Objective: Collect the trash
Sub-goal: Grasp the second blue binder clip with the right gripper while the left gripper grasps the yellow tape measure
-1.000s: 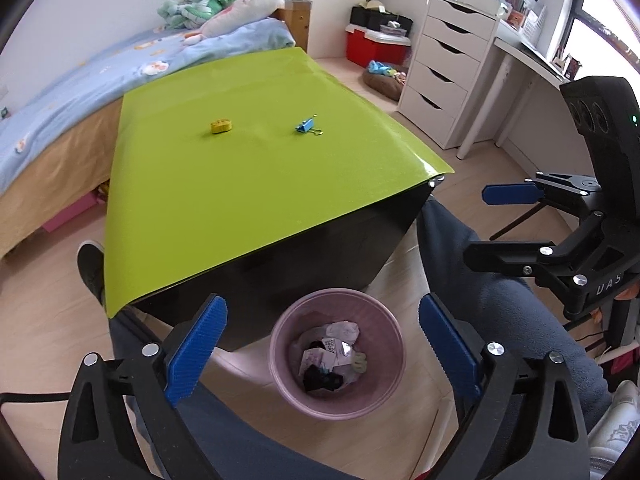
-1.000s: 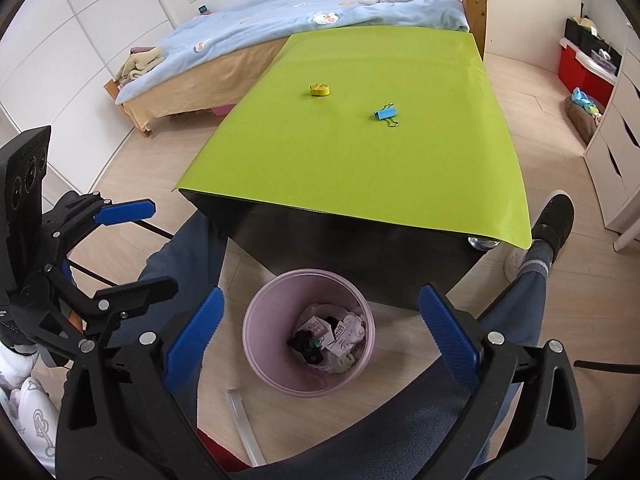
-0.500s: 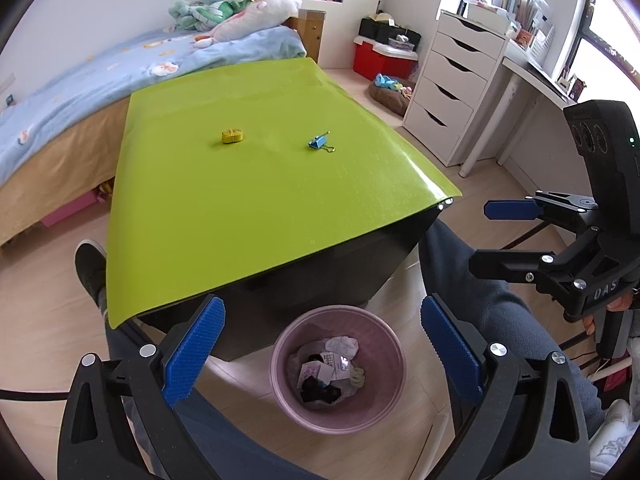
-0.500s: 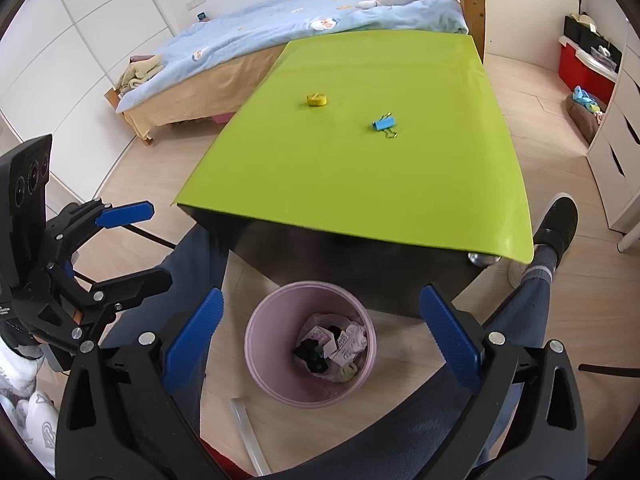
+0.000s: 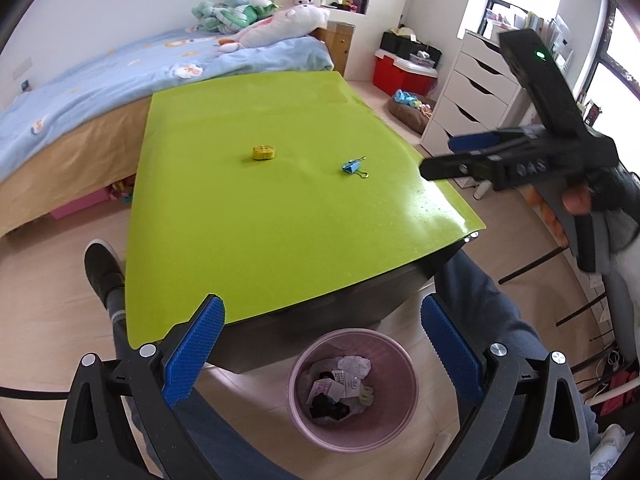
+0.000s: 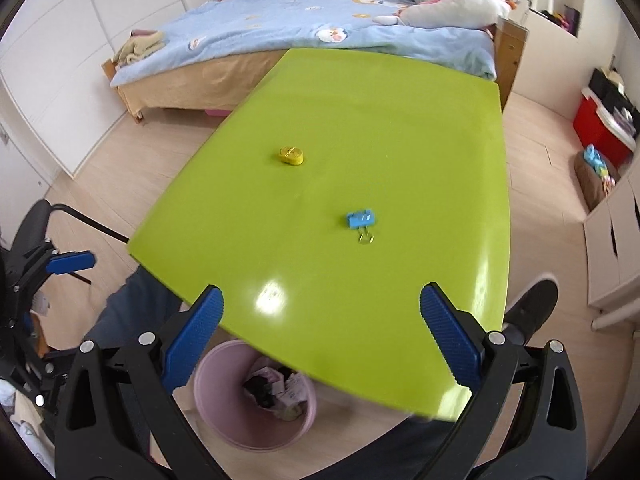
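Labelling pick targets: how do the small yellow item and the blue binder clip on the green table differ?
Colour: the small yellow rounded item is all yellow; the blue binder clip has a blue body with thin metal wire handles. Shape: the yellow item is a compact low lump; the clip is boxy, handles sticking out toward the camera. Place: the yellow item lies farther and left; the clip is nearer the right gripper. Both rest untouched on the green tabletop.

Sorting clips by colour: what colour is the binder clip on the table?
Blue binder clip, with metal wire handles; clearest in the right wrist view.

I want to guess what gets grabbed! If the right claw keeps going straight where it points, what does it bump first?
Probably the blue binder clip on the green table; the open right claw points roughly toward it, though depth is unclear.
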